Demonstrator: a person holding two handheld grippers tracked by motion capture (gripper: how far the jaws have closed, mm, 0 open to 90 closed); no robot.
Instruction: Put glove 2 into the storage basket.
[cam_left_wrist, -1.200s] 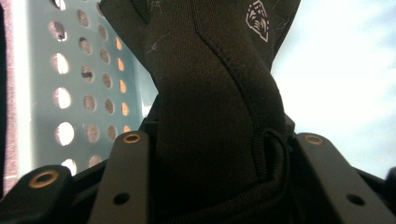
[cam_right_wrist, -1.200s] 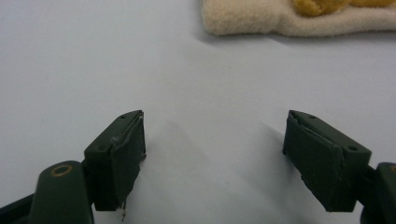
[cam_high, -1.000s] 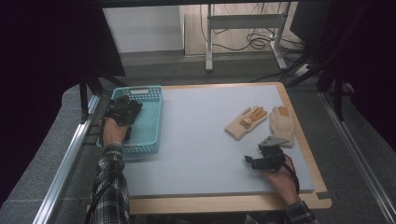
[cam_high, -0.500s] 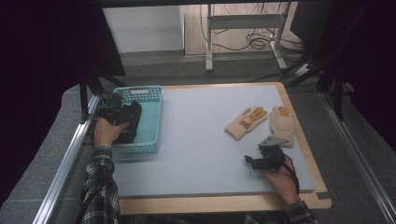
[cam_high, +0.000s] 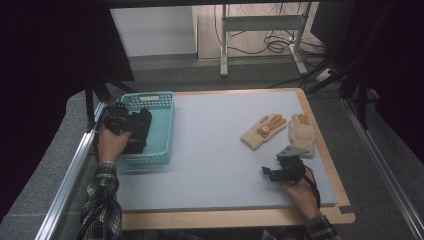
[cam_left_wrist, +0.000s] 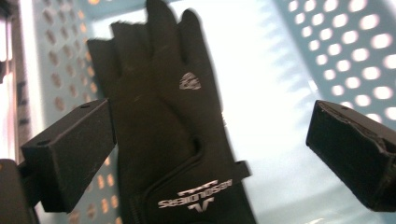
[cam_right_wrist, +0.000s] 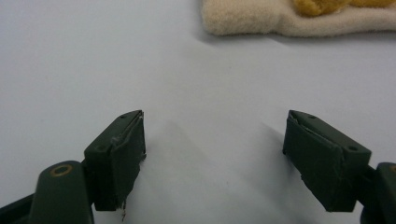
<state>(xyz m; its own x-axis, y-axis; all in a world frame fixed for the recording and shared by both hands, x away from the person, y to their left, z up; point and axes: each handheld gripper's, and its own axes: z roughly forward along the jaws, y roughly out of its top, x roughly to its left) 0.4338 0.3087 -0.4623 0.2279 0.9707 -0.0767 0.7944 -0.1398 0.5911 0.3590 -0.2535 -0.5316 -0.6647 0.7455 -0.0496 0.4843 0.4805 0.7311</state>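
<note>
Left tongs (cam_left_wrist: 210, 140) just opened wide above black glove (cam_left_wrist: 173, 121) in basket (cam_left_wrist: 355, 42); right tongs (cam_right_wrist: 212, 158) open, empty; glove soft, light, limp: pinch cuff.

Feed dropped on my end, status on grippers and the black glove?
Left gripper open, jaws just opened, over black glove lying in teal basket. Right gripper open, on the mat near beige gloves. Nothing in the way.

Lab: framed test table (cam_high: 310, 150), trailing cables (cam_high: 260, 42)
</note>
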